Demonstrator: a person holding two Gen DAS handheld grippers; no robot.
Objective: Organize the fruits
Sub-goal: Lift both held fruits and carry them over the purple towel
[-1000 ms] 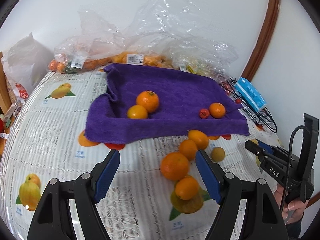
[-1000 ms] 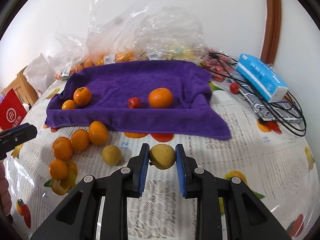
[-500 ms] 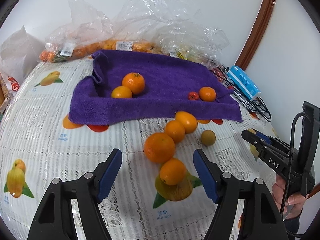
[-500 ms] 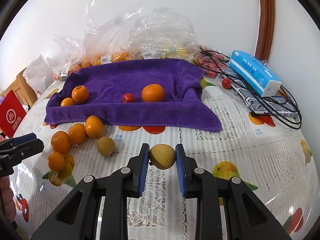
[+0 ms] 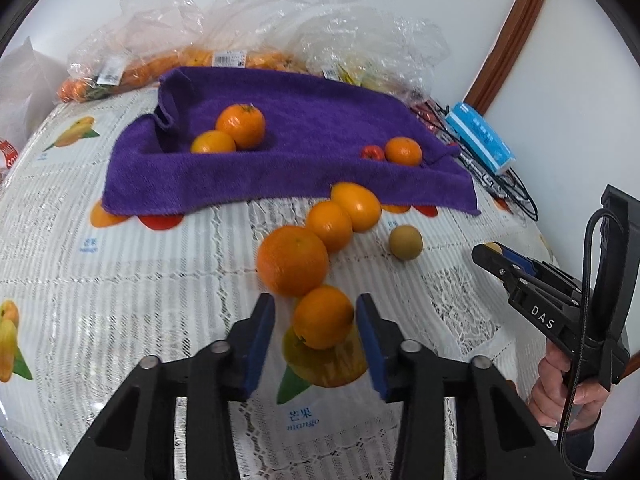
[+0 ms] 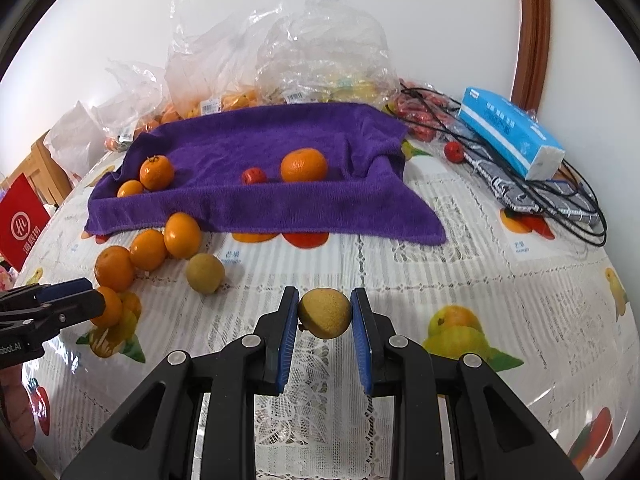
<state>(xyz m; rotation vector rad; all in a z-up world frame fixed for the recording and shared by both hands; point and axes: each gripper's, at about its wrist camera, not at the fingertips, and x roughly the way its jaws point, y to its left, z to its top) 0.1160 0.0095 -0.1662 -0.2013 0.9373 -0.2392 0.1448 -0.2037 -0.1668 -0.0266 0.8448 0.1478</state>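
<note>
My left gripper is open, its blue pads on either side of a small orange on the tablecloth, with small gaps. A big orange and two more oranges lie in a row just beyond. My right gripper is shut on a yellow-brown round fruit, held above the table. A second brown fruit lies on the table. A purple towel holds two oranges, another orange and a small red fruit.
Clear plastic bags of fruit stand behind the towel by the wall. A blue tissue pack, black cables and a notebook lie at the right. A red sign stands at the left edge.
My left gripper has moved forward and down to the nearest small orange and narrowed around it. My right gripper still holds the yellow-brown fruit and has drawn back slightly from the towel.
</note>
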